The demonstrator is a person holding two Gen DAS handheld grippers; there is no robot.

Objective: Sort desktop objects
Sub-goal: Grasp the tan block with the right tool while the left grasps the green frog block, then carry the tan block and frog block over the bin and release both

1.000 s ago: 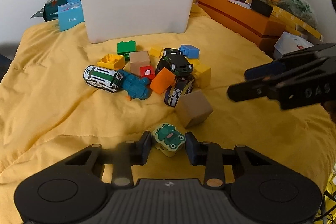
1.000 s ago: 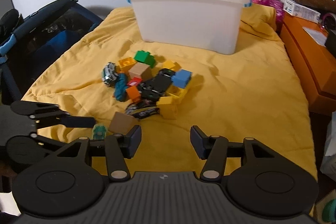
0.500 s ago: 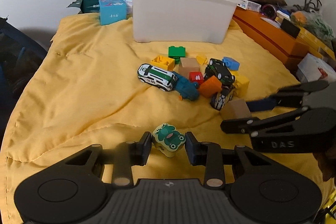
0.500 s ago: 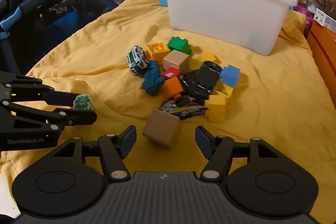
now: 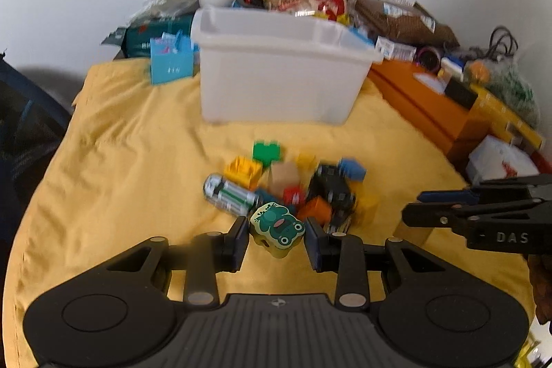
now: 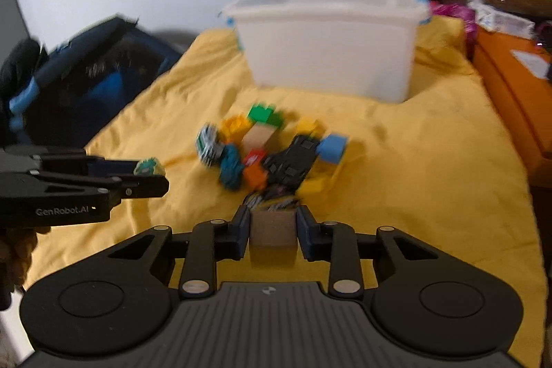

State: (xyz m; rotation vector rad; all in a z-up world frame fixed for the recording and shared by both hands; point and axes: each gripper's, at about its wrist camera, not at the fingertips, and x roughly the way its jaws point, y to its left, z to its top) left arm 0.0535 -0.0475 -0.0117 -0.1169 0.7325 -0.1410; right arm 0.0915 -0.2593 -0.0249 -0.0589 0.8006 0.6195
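Observation:
My left gripper (image 5: 276,240) is shut on a yellow block with a green frog face (image 5: 277,226), held above the yellow cloth. In the right wrist view the frog block (image 6: 148,166) shows at the tips of that gripper (image 6: 151,175) on the left. My right gripper (image 6: 272,230) is closing its jaws around a brown wooden cube (image 6: 272,231), and both pads touch its sides. From the left wrist camera, the right gripper (image 5: 412,207) reaches in from the right. A pile of toy cars and coloured bricks (image 6: 269,154) lies just beyond the cube.
A white plastic bin (image 5: 276,85) stands behind the pile on the yellow cloth (image 5: 120,178). Orange boxes (image 5: 424,102) and cluttered bags line the right side. A blue carton (image 5: 170,64) sits left of the bin. A dark bag (image 6: 86,75) lies off the cloth's left edge.
The right gripper moved forward over the brown cube and closed its fingers onto it. The left gripper rose with the frog block still held.

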